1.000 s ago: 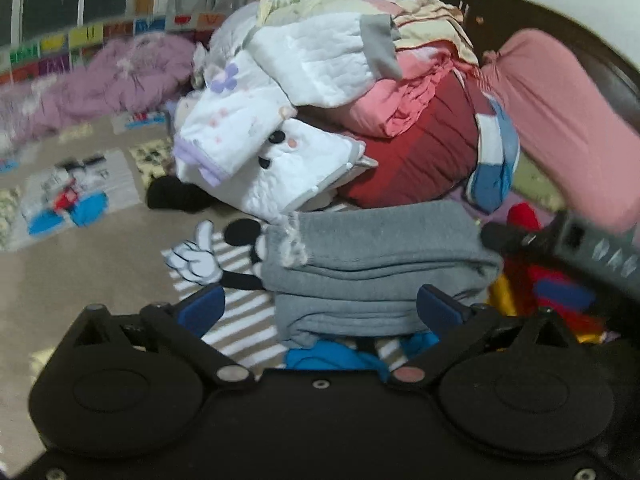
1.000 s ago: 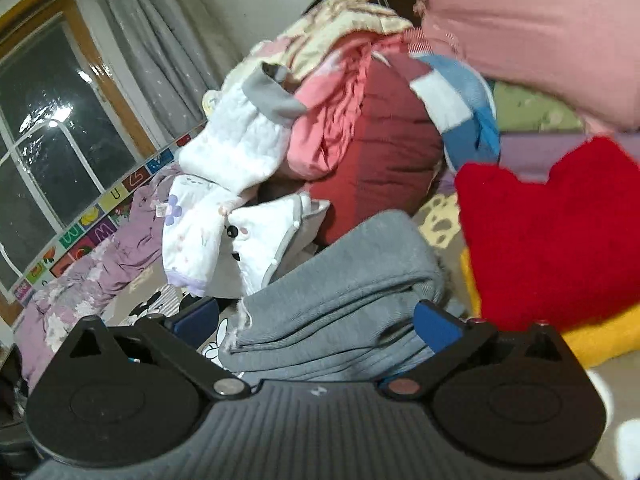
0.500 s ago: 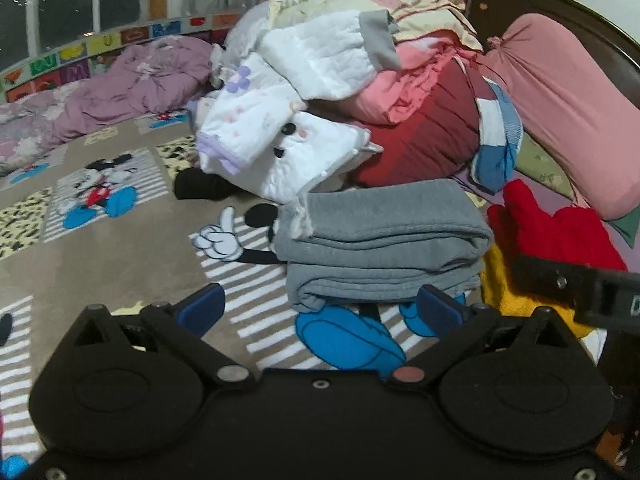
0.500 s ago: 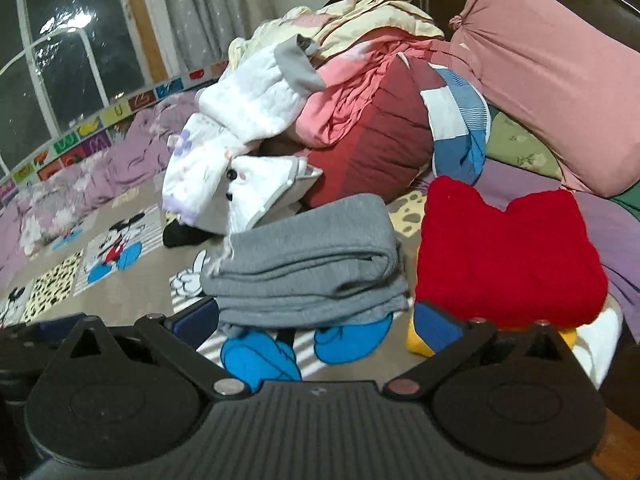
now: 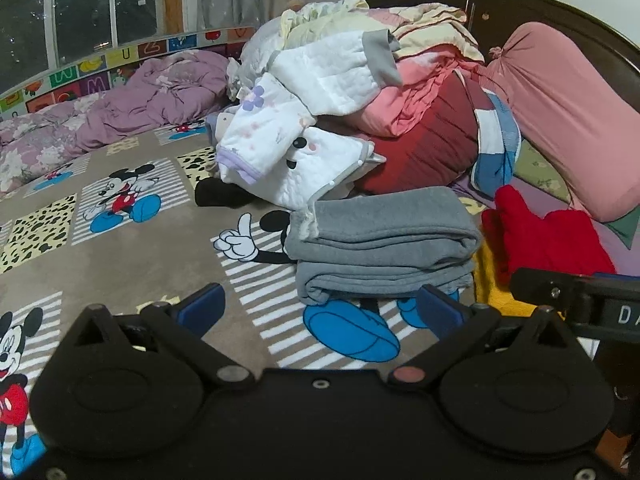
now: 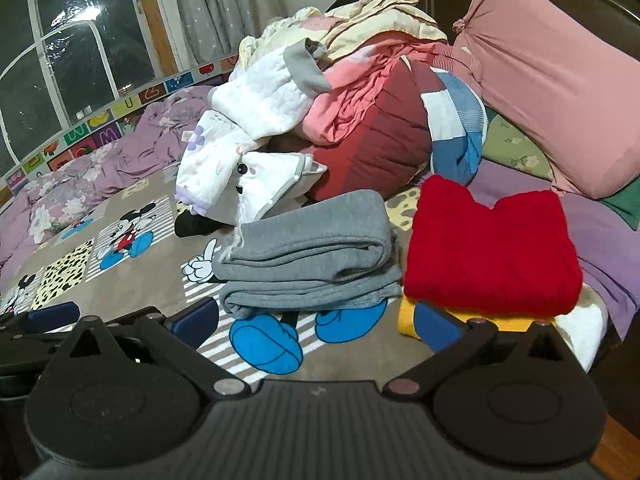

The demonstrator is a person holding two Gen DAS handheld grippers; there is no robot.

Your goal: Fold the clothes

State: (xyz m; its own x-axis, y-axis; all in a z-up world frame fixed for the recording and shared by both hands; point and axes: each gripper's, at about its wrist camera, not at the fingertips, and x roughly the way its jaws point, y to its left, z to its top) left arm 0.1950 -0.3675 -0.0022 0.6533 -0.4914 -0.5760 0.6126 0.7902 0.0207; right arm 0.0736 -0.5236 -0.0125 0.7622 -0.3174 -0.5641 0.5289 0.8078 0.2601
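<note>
A folded grey garment (image 5: 380,248) (image 6: 312,256) lies on the cartoon-print bedspread (image 5: 120,248) (image 6: 132,280), in front of a heap of unfolded clothes (image 5: 344,92) (image 6: 320,108). To its right a folded red garment (image 6: 488,252) (image 5: 548,236) rests on a folded yellow one (image 6: 404,316). My left gripper (image 5: 320,308) hovers open short of the grey garment, holding nothing. My right gripper (image 6: 316,324) is open too and empty, a little back from both folded stacks. The right gripper's body (image 5: 580,304) shows at the right edge of the left wrist view.
A long pink bolster (image 5: 560,120) (image 6: 552,80) leans on the dark headboard at the right. A crumpled purple quilt (image 5: 120,116) (image 6: 80,184) lies by the window at the left. A small black item (image 5: 220,196) sits under the heap's front edge.
Both grippers have pulled back and up from the grey garment, which stays folded on the bed. More bedspread shows in front of each gripper now.
</note>
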